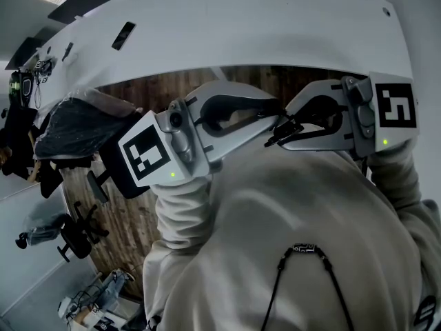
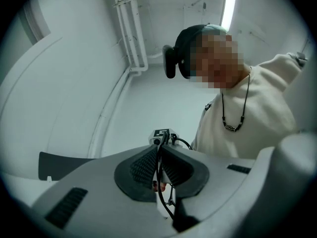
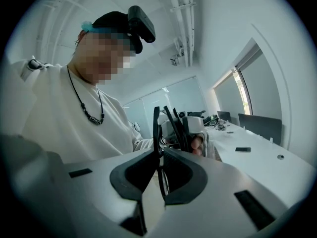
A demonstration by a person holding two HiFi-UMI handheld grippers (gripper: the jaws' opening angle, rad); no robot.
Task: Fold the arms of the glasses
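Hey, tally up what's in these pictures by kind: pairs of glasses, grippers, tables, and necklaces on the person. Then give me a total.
Pairs of glasses: 1
Grippers: 2, the left gripper and the right gripper, each shut on the glasses
Tables: 1, the white table
Necklaces: 1, the necklace on the person's chest
Total: 5
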